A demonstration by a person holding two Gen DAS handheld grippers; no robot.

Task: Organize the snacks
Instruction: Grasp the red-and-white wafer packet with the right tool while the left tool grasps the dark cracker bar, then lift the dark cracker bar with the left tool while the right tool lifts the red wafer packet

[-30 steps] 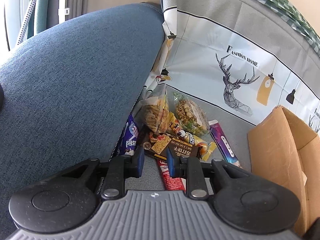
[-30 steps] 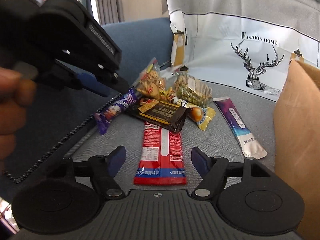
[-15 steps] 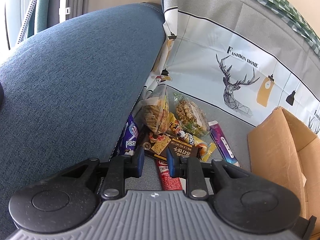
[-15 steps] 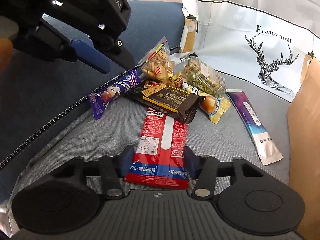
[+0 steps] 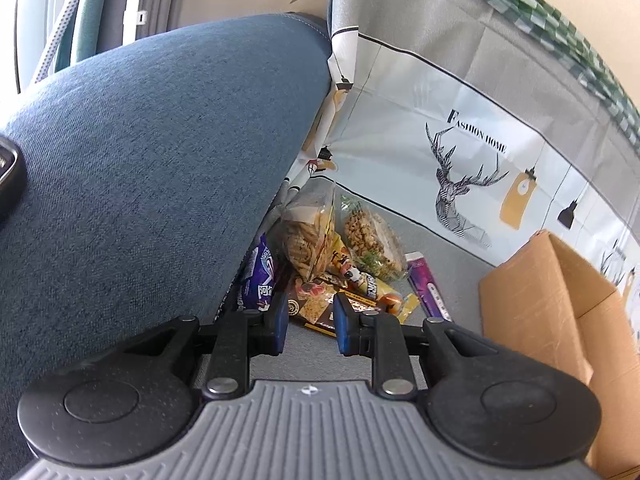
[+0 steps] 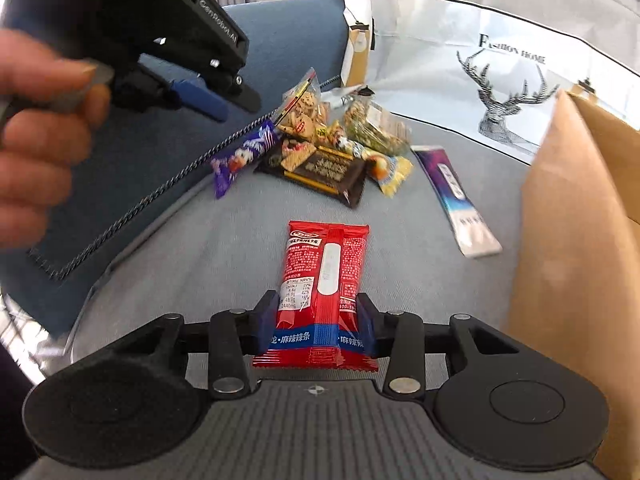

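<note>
Right gripper (image 6: 318, 322): clamped on the red snack packet (image 6: 325, 280), one blue finger pressed against each long side near its lower end.
Red snack packet: long axis runs straight away from the right wrist camera, toward the snack pile; its printed back panel faces up. The far end sits over the grey seat cushion (image 6: 208, 248); whether it touches the cushion cannot be told.
Left gripper (image 5: 308, 318): narrow gap between its blue fingers, nothing between them; it hovers over the near edge of the pile, beside the blue sofa arm (image 5: 160, 152).
Left hand (image 6: 36, 140): shows only in the right wrist view, wrapped around the left gripper's handle at upper left.
Only in the right wrist view: the red packet and the grip on it; a dark coiled cable (image 6: 168, 188) draped over the blue arm.
Only in the left wrist view: the open inside of the cardboard box (image 5: 560, 300), and a green checked cloth (image 5: 560, 20) along the top of the backrest.
Snack pile: shared by both views. A dark brown cracker packet (image 6: 320, 170) lies in front, a purple wrapper (image 6: 244, 152) to its left against the arm, two clear bags of snacks (image 6: 304, 108) behind, a yellow packet (image 6: 394, 170) to the right.
Purple stick sachet (image 6: 456, 200): lies alone between the pile and the box, long axis slanting away from the camera.
Cardboard box: stands at the right edge, well apart from the red packet.
Backdrop: a deer-print cover (image 6: 504, 92) lettered FASHION HOME.
</note>
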